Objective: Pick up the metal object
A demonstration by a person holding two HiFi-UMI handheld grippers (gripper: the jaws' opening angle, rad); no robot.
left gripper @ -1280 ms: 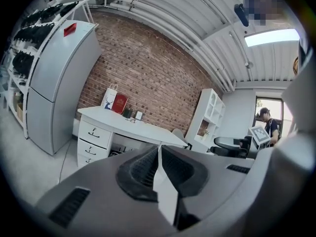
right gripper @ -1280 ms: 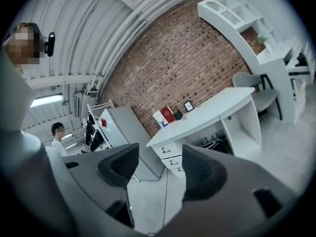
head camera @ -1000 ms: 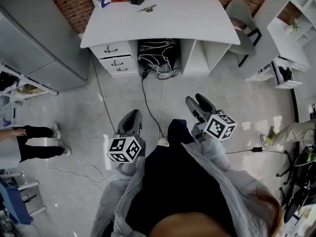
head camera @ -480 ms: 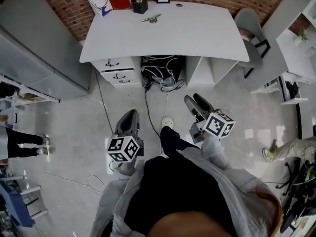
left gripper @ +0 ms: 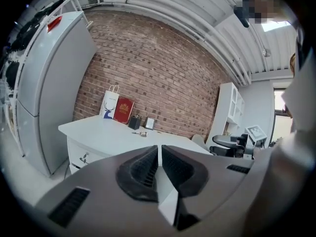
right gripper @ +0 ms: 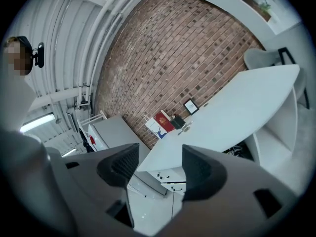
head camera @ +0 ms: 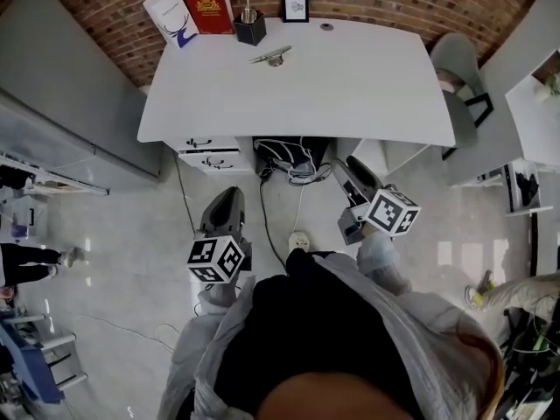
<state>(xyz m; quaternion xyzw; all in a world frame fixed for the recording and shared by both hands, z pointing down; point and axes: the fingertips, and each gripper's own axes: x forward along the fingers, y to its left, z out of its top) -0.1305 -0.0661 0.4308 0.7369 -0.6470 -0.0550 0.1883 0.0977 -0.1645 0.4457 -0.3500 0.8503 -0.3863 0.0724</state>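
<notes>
The metal object (head camera: 269, 57) is a small silvery piece lying at the back of the white desk (head camera: 350, 86), near its far edge. It shows tiny in the left gripper view (left gripper: 142, 133) and in the right gripper view (right gripper: 185, 129). My left gripper (head camera: 229, 198) hangs above the floor short of the desk's front edge, jaws shut with nothing between them (left gripper: 159, 152). My right gripper (head camera: 350, 169) is at the desk's front edge, its jaws open and empty (right gripper: 160, 164). Both are far from the object.
Along the desk's back edge stand a white paper bag (head camera: 166, 11), a red book (head camera: 208, 5), a black pen holder (head camera: 250, 26) and a small picture frame (head camera: 295, 5). Drawers (head camera: 203, 147) and cables (head camera: 293, 160) sit under the desk. A grey cabinet (head camera: 61, 103) is left, a chair (head camera: 459, 77) right.
The desk has come nearer in the head view as I walk toward it with both grippers. A person at the left has moved further left.
</notes>
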